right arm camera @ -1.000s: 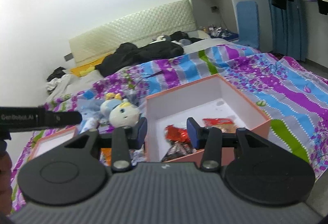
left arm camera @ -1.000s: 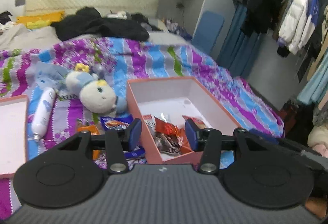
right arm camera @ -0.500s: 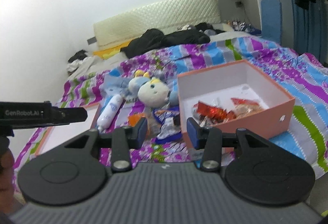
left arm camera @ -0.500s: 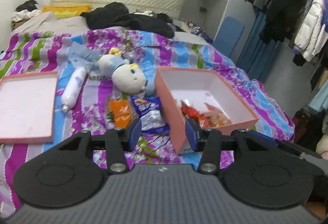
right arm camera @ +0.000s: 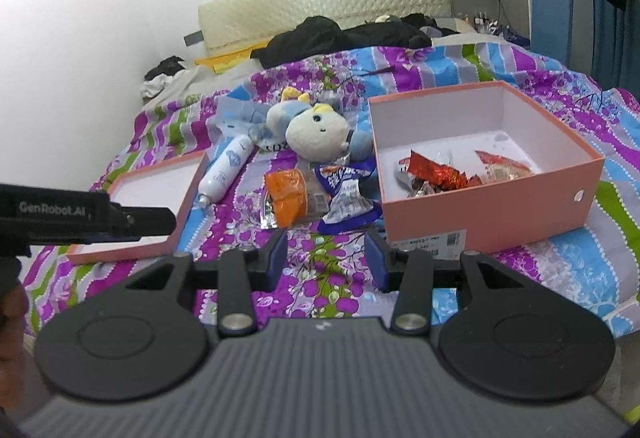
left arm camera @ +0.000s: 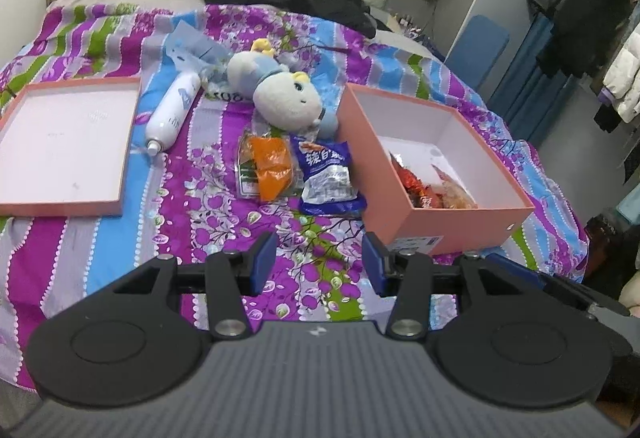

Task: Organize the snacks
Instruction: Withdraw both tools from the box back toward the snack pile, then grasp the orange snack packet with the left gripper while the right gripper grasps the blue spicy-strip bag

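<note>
Both grippers, left gripper and right gripper, dropped lower, open, angled downward.

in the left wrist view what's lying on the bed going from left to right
Shallow pink box lid → white spray bottle → orange snack packet → blue and white snack bag → open pink cardboard box holding red-wrapped snacks.

two matching hand-held grippers. the left gripper has a grey ribbed body along the bottom of the frame, two round black discs, black link arms with silver screws, and blue pads on its fingers. the right gripper looks the same. at the left edge of the right view, a black bar reads "genrobot.ai" in white.
</note>
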`<state>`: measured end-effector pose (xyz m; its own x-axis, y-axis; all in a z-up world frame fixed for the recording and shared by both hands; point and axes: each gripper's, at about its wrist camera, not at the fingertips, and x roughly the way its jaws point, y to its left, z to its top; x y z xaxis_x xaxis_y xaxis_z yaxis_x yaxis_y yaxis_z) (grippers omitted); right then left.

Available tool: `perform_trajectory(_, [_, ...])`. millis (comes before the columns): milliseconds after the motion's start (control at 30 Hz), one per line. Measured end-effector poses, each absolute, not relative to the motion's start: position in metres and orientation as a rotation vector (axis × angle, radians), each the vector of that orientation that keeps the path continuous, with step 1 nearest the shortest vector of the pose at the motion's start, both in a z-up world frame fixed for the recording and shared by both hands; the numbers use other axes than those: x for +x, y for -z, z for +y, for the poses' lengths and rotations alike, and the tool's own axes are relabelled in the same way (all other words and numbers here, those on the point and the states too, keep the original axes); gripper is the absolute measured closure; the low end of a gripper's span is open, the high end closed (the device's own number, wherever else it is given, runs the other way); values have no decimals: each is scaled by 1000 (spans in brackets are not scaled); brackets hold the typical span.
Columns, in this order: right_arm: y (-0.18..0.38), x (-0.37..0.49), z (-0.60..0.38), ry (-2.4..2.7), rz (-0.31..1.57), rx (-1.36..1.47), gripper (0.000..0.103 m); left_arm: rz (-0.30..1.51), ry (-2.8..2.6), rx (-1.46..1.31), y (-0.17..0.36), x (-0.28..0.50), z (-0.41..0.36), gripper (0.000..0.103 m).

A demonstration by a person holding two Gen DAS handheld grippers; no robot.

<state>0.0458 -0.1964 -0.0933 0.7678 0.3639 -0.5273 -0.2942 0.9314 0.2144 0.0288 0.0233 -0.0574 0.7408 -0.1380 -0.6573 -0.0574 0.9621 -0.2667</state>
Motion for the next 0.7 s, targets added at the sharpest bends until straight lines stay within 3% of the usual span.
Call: perform_trajectory(700, [133, 124, -130, -342, 661, -16, 58, 824, 9, -364, 107, 127, 81, 41])
